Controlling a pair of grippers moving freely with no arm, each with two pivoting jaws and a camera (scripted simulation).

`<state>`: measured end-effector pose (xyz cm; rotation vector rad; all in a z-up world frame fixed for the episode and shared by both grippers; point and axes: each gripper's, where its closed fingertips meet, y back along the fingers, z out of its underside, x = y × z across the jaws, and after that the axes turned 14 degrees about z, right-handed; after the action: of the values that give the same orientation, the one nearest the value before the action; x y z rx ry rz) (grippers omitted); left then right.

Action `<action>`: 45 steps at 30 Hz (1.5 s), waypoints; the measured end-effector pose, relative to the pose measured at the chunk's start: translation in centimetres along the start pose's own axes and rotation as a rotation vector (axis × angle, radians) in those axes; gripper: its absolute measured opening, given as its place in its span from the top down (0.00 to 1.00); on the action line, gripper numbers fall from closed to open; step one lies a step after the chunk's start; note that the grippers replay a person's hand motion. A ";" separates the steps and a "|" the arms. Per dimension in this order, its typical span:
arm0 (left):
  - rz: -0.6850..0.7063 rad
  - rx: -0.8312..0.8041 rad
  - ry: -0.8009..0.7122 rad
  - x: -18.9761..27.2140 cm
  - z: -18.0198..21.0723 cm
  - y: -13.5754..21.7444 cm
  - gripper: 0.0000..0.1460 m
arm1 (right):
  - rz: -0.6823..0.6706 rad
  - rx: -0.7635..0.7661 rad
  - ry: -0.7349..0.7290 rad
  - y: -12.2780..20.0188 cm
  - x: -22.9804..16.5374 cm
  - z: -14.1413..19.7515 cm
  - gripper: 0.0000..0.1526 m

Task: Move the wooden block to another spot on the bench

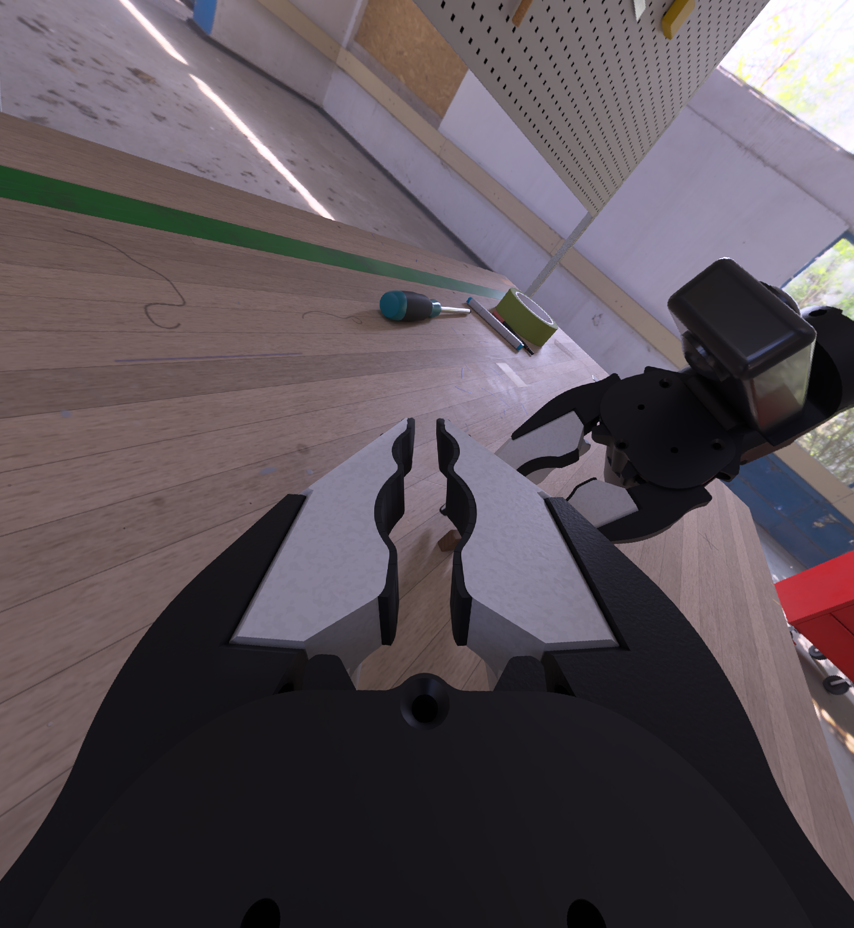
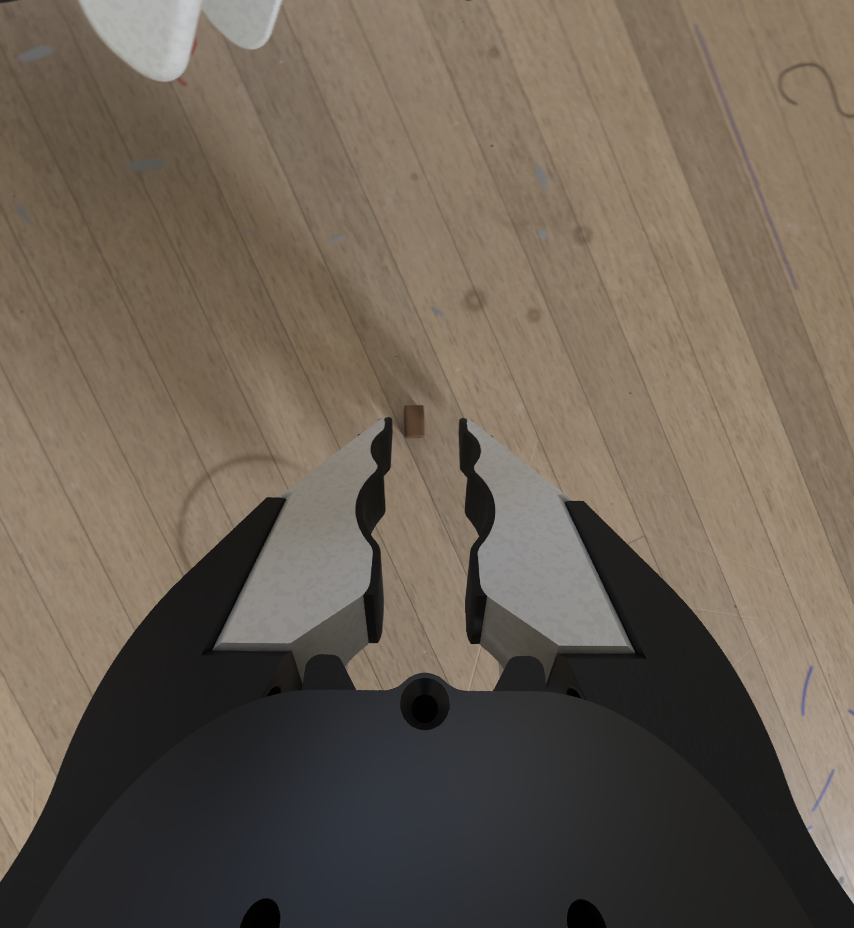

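Note:
The wooden block (image 2: pixel 413 422) is a tiny brown piece lying on the wooden bench (image 2: pixel 616 351). My right gripper (image 2: pixel 425 421) points straight down above the block, open and empty, and the block shows just beyond the fingertips, nearer the left finger. In the left wrist view the block (image 1: pixel 447 542) peeks out between my left gripper's fingers, partly hidden by one of them. My left gripper (image 1: pixel 425 424) hovers over the bench, empty, its jaws a narrow gap apart. The right gripper (image 1: pixel 540 474) is just to its right. The left gripper's white fingertips (image 2: pixel 163 40) show at the top of the right wrist view.
A teal and black screwdriver (image 1: pixel 405 306), marker pens (image 1: pixel 495 326) and a green tape roll (image 1: pixel 525 316) lie at the far end. A green stripe (image 1: pixel 214 226) runs along the bench. A red cabinet (image 1: pixel 847 617) stands past the right edge, and a pegboard (image 1: pixel 565 75) hangs on the wall.

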<state>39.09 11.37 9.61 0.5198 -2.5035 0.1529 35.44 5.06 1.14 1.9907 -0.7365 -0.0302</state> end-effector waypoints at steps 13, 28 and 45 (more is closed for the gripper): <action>0.052 -0.017 0.017 0.7 0.4 -0.7 0.94 | -0.130 0.442 -0.204 5.8 2.0 -6.7 0.95; 0.143 -0.067 -0.078 3.2 1.0 -2.0 0.94 | -0.007 0.445 -0.140 5.6 1.5 -7.1 0.95; 0.067 -0.114 -0.151 2.7 1.4 -2.2 0.95 | 0.031 0.478 -0.236 6.1 1.9 -6.9 0.95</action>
<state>37.20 8.10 9.91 0.4150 -2.6592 -0.0035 36.21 7.45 10.18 2.4573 -0.9967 -0.0770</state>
